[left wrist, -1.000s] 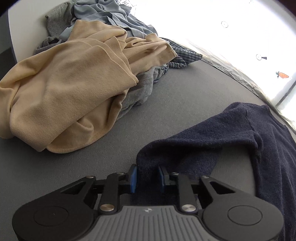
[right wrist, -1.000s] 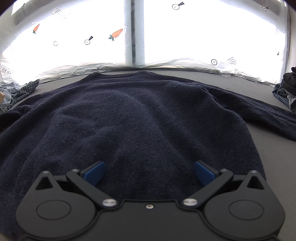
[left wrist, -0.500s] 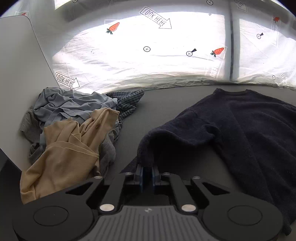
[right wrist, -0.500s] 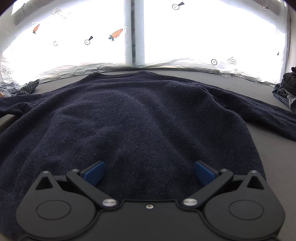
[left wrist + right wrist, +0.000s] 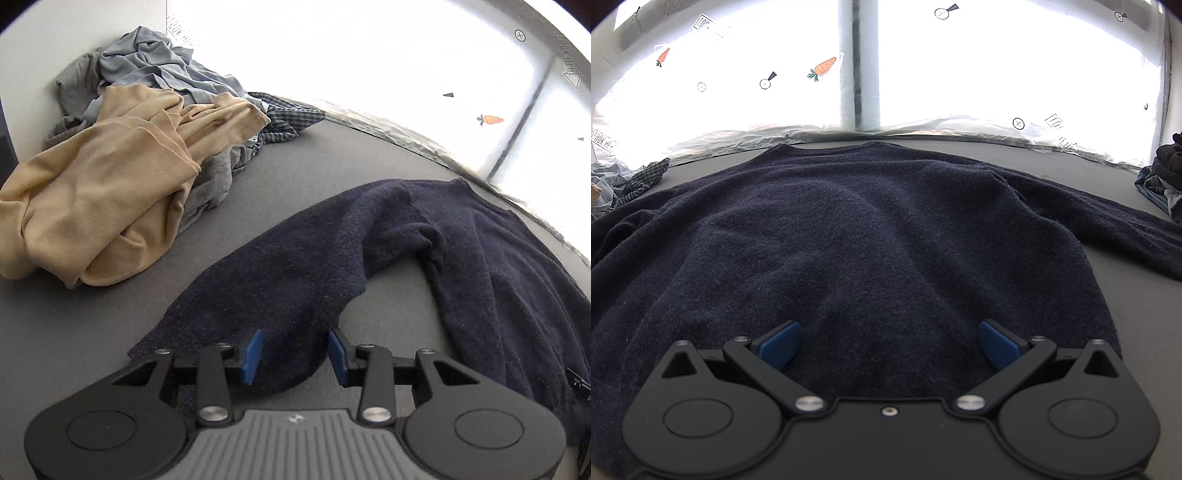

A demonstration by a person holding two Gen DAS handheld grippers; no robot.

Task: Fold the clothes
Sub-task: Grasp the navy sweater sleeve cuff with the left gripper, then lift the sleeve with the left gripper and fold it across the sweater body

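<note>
Dark navy knitted sweater (image 5: 871, 236) lies spread flat on the grey table surface (image 5: 332, 158), neckline toward the bright window (image 5: 997, 62) and hem toward the cameras. The knit is fuzzy and uniform in colour, with shallow wrinkles across the body. In the left wrist view, one sleeve (image 5: 295, 266) runs from the shoulder seam out from the body toward the near edge, with a bend where it joins the body and its cuff end at the gripper.

To the left of the sweater sits a heap of loose garments: a tan soft-fabric top (image 5: 99, 192) on the near side, a light blue-grey crumpled garment (image 5: 155, 62) behind it, and a dark checked shirt (image 5: 288, 118) at the heap's edge nearest the sweater. The heap and the sweater are apart, with bare table between them.

Left gripper (image 5: 293, 350): angled down toward the table, jaws opening, blue pads (image 5: 253, 350) parted. The sleeve end lies between the pads; the pads do not press on it.

Right gripper (image 5: 888, 343): angled down over the lower middle of the sweater body, jaws spread wide. The blue pads (image 5: 779, 345) stand well apart over the knit and pinch nothing.

To the right of the sweater, at the table's far edge, lies a small pile of dark clothes (image 5: 1167, 173).
</note>
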